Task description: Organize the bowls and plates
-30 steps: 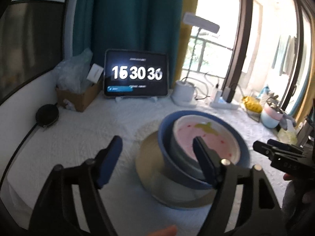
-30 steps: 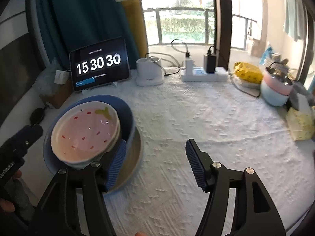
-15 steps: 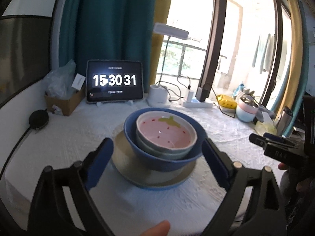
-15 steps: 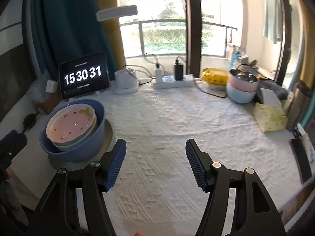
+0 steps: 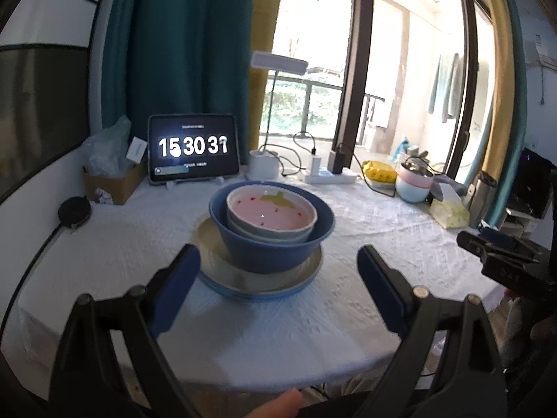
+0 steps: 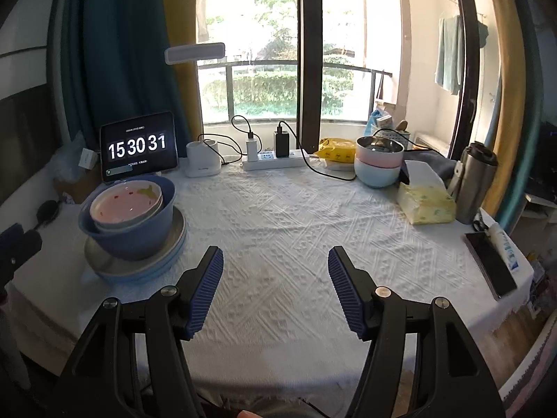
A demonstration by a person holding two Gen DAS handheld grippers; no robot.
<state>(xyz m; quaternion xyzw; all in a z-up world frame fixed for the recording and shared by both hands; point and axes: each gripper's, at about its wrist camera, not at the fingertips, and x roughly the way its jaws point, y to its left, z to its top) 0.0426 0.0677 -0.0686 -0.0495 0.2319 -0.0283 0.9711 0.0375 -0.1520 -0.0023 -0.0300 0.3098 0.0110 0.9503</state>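
A pink strawberry-pattern bowl (image 5: 272,210) sits nested in a grey bowl, inside a big blue bowl (image 5: 268,247), all stacked on a blue-rimmed plate (image 5: 222,271) on the white tablecloth. My left gripper (image 5: 278,271) is open, back from the stack and near the table's front edge, with nothing between its fingers. In the right wrist view the same pink bowl (image 6: 125,202), blue bowl (image 6: 135,237) and plate (image 6: 139,268) stand at the left. My right gripper (image 6: 275,271) is open over bare cloth, to the right of the stack.
A tablet clock (image 6: 137,149), a lamp base (image 6: 203,160) and a power strip (image 6: 275,160) line the far edge. Pink and blue bowls (image 6: 377,165), a tissue pack (image 6: 424,202), a steel flask (image 6: 475,181) and a phone (image 6: 491,264) stand at the right.
Both grippers have pulled back from the stacked bowls toward the table's front edge and risen. The left gripper's fingers, earlier around the bowls, have spread wider and let go.
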